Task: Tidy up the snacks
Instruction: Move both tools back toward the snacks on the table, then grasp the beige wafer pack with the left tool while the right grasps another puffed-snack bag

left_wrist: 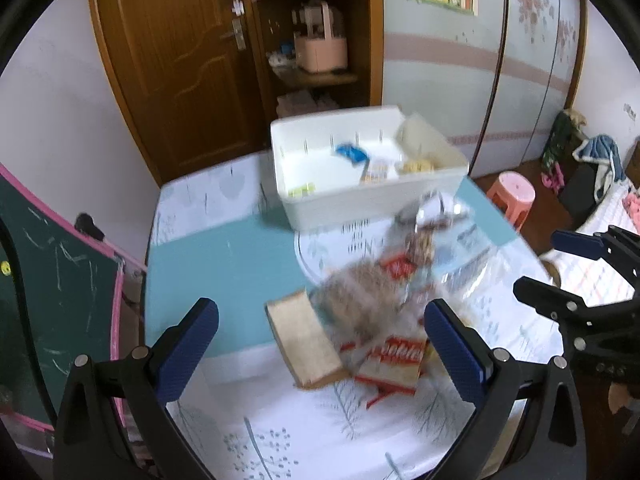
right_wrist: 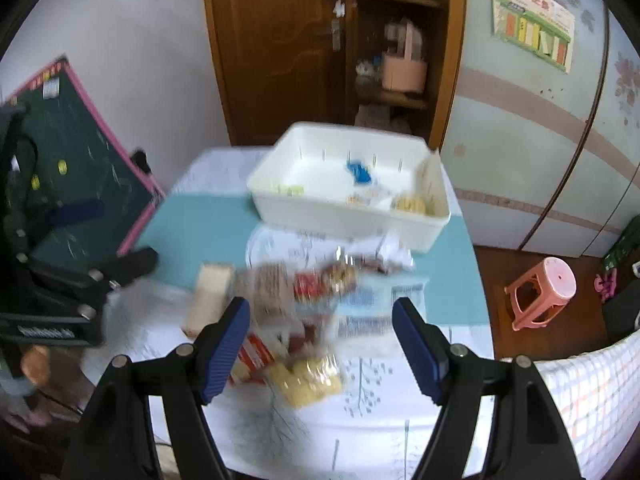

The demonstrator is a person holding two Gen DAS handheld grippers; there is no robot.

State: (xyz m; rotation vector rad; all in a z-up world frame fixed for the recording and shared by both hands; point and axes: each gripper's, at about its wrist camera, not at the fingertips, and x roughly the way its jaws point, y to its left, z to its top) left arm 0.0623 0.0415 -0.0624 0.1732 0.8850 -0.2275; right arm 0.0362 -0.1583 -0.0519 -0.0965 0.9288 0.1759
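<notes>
While both of your grippers hang over the pile of loose wrapped snacks (right_wrist: 304, 312), neither has anything in it: the left gripper (left_wrist: 320, 344) has its blue-padded fingers (left_wrist: 188, 344) spread wide apart, and the right gripper (right_wrist: 320, 344) is likewise open, with only air between its pads. Take the white rectangular plastic bin (left_wrist: 380, 196) as your landmark; it sits at the far side of the round table with the teal and white leaf-print cloth (left_wrist: 224, 264), and it already holds a few small packets, one blue. Every loose snack lies on the near side of that bin, between it and your fingers. The tan, flat oblong packet (left_wrist: 304, 340) lies at the left end of the pile, nearest your left gripper and just ahead of its open fingers, its long axis running from the bin toward you, slightly slanted. That slant matters, I judge, because your left fingers would have to close across its narrow width. The red-and-white striped packet (right_wrist: 256, 356) and the yellow packet in clear wrap (right_wrist: 308, 380) lie nearest you, just ahead of your right gripper; blur hides which way they point.
</notes>
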